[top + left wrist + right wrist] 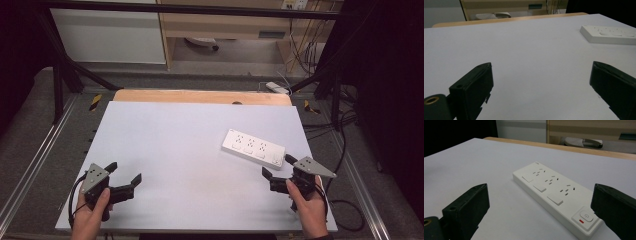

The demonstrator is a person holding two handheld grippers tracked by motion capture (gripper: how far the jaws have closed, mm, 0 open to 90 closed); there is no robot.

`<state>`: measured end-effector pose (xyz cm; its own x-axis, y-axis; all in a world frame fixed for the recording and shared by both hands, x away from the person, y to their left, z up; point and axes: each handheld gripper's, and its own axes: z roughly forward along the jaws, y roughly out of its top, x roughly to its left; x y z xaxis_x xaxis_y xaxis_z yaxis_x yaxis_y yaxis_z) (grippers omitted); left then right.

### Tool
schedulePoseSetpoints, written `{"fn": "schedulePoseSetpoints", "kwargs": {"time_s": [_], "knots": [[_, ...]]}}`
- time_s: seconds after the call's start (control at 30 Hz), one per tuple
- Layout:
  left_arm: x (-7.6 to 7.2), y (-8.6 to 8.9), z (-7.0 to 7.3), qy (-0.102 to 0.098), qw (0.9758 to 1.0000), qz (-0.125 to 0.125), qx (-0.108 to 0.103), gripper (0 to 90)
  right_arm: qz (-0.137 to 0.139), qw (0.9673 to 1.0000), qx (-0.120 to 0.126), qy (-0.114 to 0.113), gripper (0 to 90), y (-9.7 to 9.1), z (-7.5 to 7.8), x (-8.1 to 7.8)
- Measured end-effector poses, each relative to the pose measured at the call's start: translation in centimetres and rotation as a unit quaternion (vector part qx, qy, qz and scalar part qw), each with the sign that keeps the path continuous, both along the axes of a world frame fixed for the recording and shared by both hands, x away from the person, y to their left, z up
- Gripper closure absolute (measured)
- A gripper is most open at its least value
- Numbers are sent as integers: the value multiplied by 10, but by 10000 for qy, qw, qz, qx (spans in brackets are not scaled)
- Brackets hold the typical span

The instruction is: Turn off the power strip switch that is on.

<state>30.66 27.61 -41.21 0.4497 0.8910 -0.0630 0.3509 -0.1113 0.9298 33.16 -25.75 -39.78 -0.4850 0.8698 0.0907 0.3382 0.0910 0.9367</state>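
1. A white power strip (253, 148) lies flat on the pale worktop (175, 150), on its right half and set at a slant, one end toward the far middle and the other toward the near right edge.
2. No brand name or printed words can be made out on it. What can be read are marks: in the right gripper view the power strip (554, 195) shows three groups of socket holes, each with a flat square pad beside it, and at its near end a round switch (586, 216) bearing a power symbol, with a small red bar (581, 221) just below.
3. The right gripper (278, 175) is held in a hand (310, 210) at the near right of the worktop, its fingers (466, 207) spread wide and holding nothing.
4. The strip's switch end lies just ahead of those fingers and between their lines in the right gripper view, close to the right-hand one; whether it touches cannot be told.
5. The left gripper (125, 176) is held in the other hand (90, 215) at the near left, well apart from the strip. Its fingers (474, 87) are also spread wide, with bare worktop between them.
6. From the left gripper view the power strip (609, 34) sits far off at the upper right.
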Motion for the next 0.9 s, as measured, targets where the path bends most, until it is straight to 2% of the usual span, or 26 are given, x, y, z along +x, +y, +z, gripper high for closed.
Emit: {"fn": "schedulePoseSetpoints", "kwargs": {"time_s": [0.23,0.57,0.9], "knots": [[0,1,-1,9,10000,39,2,51,23,10000,-35,-37,25,0,13,1],[0,0,-1,5,10000,9,11,51,-8,9999,-101,70,27,-1,23,13],[0,0,-1,2,10000,-1,15,51,34,9999,-134,42,26,2,39,28]]}}
